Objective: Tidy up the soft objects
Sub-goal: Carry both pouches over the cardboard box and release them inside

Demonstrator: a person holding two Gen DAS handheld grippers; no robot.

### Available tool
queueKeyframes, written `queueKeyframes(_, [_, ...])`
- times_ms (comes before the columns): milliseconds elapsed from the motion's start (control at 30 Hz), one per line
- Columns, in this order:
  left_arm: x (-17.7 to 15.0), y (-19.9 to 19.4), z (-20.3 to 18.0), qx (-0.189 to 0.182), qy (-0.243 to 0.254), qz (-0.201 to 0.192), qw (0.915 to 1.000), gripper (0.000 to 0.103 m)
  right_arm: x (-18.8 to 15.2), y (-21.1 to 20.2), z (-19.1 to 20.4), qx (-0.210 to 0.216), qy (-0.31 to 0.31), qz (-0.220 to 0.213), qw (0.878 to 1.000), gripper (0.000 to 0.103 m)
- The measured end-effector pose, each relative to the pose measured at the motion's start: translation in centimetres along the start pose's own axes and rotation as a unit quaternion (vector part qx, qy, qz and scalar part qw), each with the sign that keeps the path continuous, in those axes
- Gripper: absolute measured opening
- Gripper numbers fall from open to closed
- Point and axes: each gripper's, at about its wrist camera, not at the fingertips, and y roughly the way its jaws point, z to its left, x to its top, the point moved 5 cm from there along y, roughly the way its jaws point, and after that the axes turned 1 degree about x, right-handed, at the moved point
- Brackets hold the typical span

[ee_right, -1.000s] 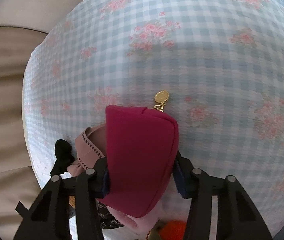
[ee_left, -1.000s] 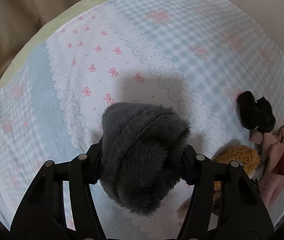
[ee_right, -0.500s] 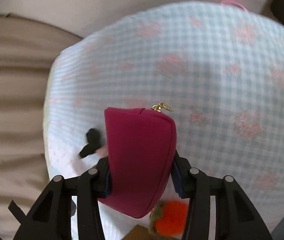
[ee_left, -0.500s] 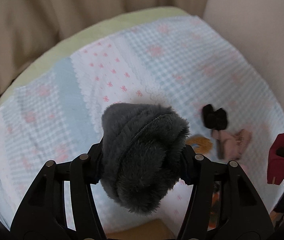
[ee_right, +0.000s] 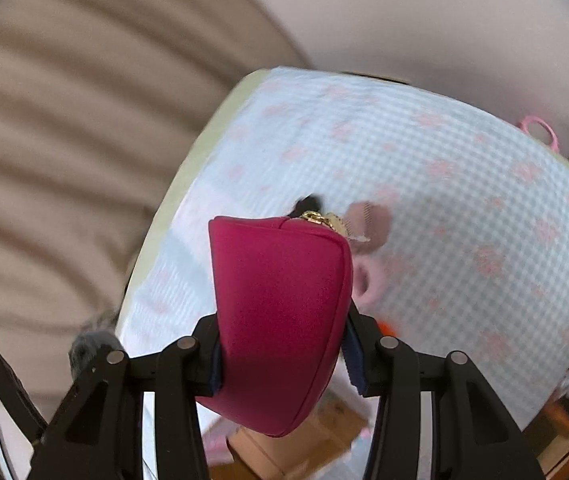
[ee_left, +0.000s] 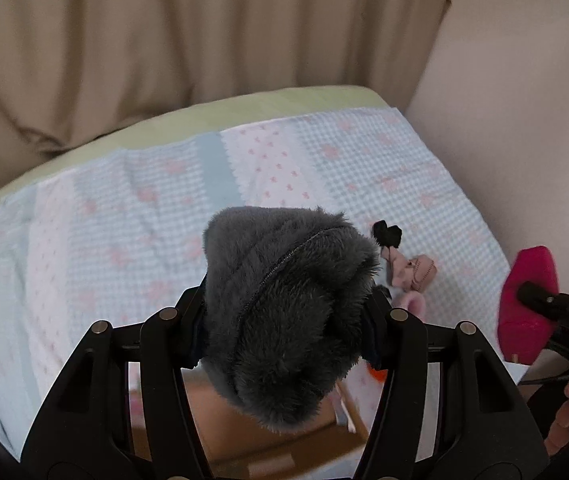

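My left gripper [ee_left: 288, 320] is shut on a grey furry pouch [ee_left: 284, 304] with a zip, held in the air well back from the bed. My right gripper [ee_right: 282, 348] is shut on a magenta zip pouch [ee_right: 280, 312] with a gold pull; the pouch also shows at the right of the left wrist view [ee_left: 524, 308]. On the blue gingham bedspread [ee_left: 124, 216] lie a black soft item [ee_left: 386, 234], a pink soft item [ee_left: 412, 272] and something orange [ee_right: 386, 328], mostly hidden.
Beige curtains [ee_left: 164, 40] hang behind the bed and a pale wall [ee_left: 504, 80] stands at its right. A cardboard box [ee_left: 244, 432] sits below the bed's near edge. A pink loop [ee_right: 540, 130] lies at the bed's far edge.
Both grippers have pulled up and back from the bed, each still holding its pouch. The bed looks smaller and farther; the cardboard box has come into view below.
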Motion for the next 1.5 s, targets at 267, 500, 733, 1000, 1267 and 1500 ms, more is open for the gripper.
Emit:
queueKeyframes(267, [-7.2, -6.7, 5.3, 0.029, -0.055, 0.001, 0.9981, 0.054, -6.8, 0.3, 7.4, 0.014, -0.197, 0.084, 0.977, 0.043])
queueKeyframes(500, [-15.1, -8.1, 10.3, 0.083, -0.151, 0.033, 0.9844, 0.054, -13.3, 3.3, 10.2, 0.046, -0.331, 0.172, 0.927, 0.043])
queueKeyframes(733, [-21.4, -5.6, 13.5, 0.111, -0.206, 0.079, 0.9690, 0.054, -18.8, 7.6, 11.2, 0.037, -0.424, 0.225, 0.877, 0.043])
queueKeyframes(1000, [-24.9, 0.8, 15.8, 0.093, -0.213, 0.141, 0.9622, 0.054, -23.8, 14.1, 9.8, -0.004, -0.452, 0.265, 0.852, 0.043])
queueKeyframes(1267, [-26.0, 7.6, 16.8, 0.071, -0.176, 0.189, 0.9636, 0.054, -26.7, 19.1, 7.6, -0.043, -0.474, 0.268, 0.837, 0.043])
queueKeyframes(1500, [-25.8, 10.7, 16.6, 0.050, -0.141, 0.201, 0.9681, 0.103, -28.1, 20.6, 7.1, -0.044, -0.508, 0.258, 0.820, 0.048])
